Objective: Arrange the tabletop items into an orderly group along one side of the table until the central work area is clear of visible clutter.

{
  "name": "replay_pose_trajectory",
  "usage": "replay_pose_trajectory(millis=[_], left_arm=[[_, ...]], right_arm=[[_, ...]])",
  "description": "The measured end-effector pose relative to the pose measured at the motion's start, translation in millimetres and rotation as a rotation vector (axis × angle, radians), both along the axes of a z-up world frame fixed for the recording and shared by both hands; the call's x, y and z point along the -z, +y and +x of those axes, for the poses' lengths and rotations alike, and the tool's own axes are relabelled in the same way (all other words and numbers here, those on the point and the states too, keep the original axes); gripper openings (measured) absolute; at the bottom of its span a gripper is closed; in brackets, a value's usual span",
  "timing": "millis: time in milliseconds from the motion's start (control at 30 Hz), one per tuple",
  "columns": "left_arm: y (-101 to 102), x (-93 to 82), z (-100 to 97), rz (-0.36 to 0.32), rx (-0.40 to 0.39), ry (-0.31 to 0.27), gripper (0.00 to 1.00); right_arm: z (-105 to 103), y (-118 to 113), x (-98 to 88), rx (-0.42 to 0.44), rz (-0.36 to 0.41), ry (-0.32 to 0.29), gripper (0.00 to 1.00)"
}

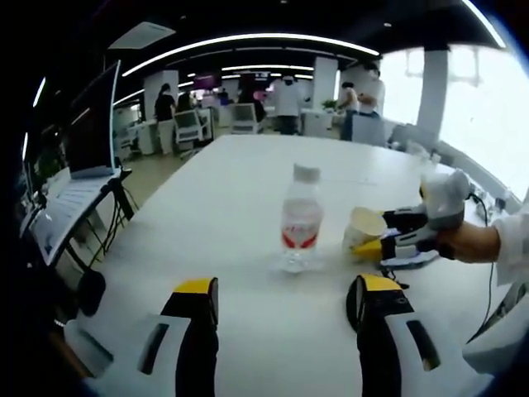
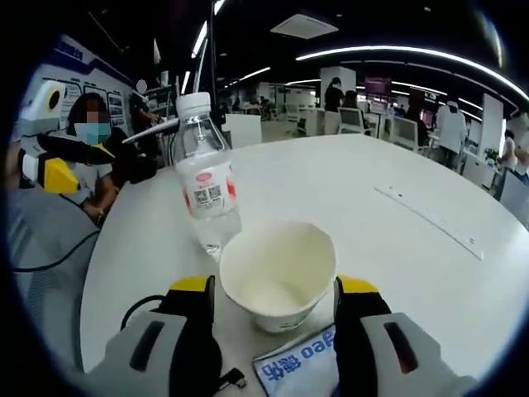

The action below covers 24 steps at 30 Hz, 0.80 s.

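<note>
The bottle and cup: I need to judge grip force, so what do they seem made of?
Bottle: clear, glossy thin plastic, see-through with a white cap and printed label. Cup: probably paper, matte off-white with a rolled rim.

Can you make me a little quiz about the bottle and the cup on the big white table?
1. True or false: the water bottle stands upright with its white cap on.
2. What sits between the jaws of the right claw? A) the bottle B) a paper cup C) a laptop
3. Fill in: the paper cup looks ______ inside.

Extra hints: the left claw is open over the table with nothing between its jaws, the bottle ahead of it. A blue-and-white printed card lies by the cup, at the right claw.

Key: 1 true; 2 B; 3 empty.
</note>
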State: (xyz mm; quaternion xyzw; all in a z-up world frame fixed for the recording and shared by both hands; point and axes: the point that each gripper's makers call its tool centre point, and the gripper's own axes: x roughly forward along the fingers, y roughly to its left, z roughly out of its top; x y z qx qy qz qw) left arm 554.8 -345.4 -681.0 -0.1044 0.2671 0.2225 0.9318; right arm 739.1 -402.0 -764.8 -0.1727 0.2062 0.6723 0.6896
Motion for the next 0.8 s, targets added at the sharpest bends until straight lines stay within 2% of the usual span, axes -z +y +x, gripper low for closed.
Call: replay_pose_trajectory(millis=[167,367,467,800], left_arm=[[-2,0.3,2.0,-0.001,0.008,0.001,0.64],[-3,1.6,3.0,-0.008,0.013,0.002,0.65],[-3,2.9,3.1,-0.010,0.016,0.005,0.66],[-5,5.3,9.1,-0.020,0.036,0.005,0.66]], right_arm=[[3,-3,-14.2,0.012,0.031,0.000,0.61],[7,-6,-15.8,0.024,0.036,-0.001,0.65],[4,-8,-14.3,0.023,0.032,0.019,0.70],[6,-18,-19.0,0.030,0.037,0.017,0.69]])
